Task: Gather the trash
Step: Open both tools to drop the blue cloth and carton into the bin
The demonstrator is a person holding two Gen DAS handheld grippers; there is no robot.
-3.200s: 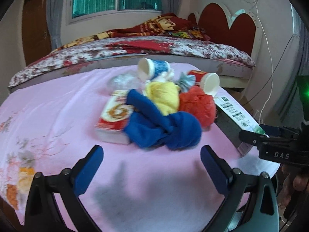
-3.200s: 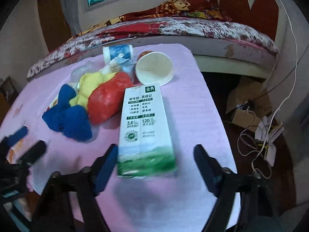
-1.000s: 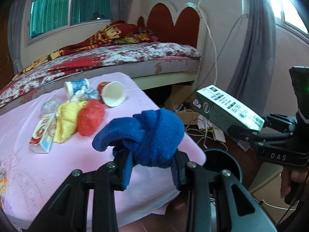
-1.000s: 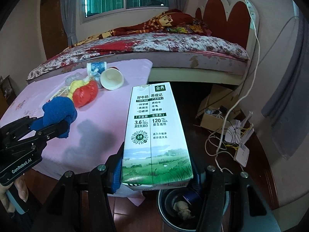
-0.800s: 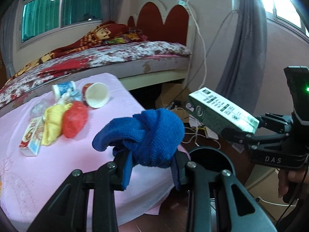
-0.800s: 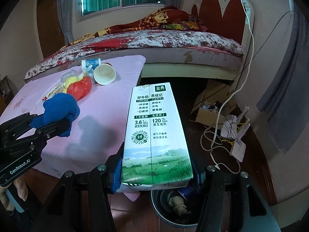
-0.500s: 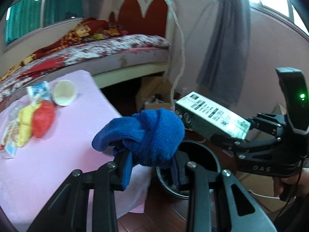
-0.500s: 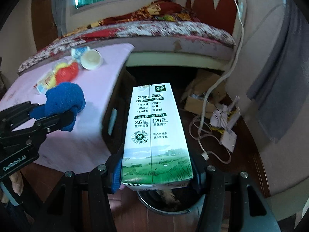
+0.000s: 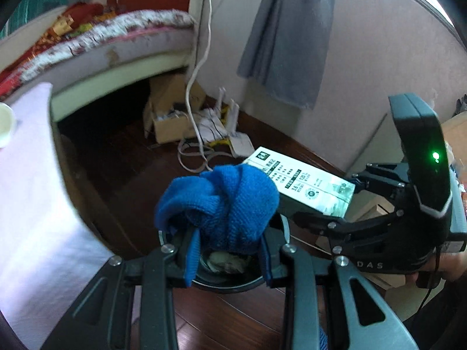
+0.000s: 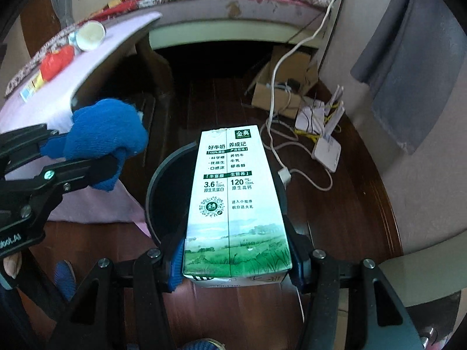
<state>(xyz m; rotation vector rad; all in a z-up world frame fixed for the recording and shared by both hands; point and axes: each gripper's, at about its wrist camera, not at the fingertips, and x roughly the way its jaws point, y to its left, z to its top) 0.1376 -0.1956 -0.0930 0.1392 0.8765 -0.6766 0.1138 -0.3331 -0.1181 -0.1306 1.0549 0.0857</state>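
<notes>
My left gripper (image 9: 227,248) is shut on a bunched blue cloth (image 9: 221,201) and holds it above a dark round trash bin (image 9: 233,280) on the floor. The cloth (image 10: 105,134) and the left gripper (image 10: 96,163) also show in the right wrist view. My right gripper (image 10: 236,258) is shut on a white and green milk carton (image 10: 233,192), held flat above the bin (image 10: 163,192). The carton (image 9: 309,186) and the right gripper (image 9: 347,204) show at the right of the left wrist view. Crumpled trash (image 9: 224,259) lies inside the bin.
The pink-covered table (image 10: 87,81) stands to the left with a red cloth (image 10: 55,61), a paper cup (image 10: 90,35) and a small box (image 10: 32,87). A cardboard box (image 10: 280,93), a white router (image 10: 327,145) and cables (image 10: 292,151) lie on the dark wood floor beyond the bin. A bed (image 9: 102,35) stands behind.
Both grippers took their objects off the table, swung right and lowered. The bin now sits directly under the cloth and the carton.
</notes>
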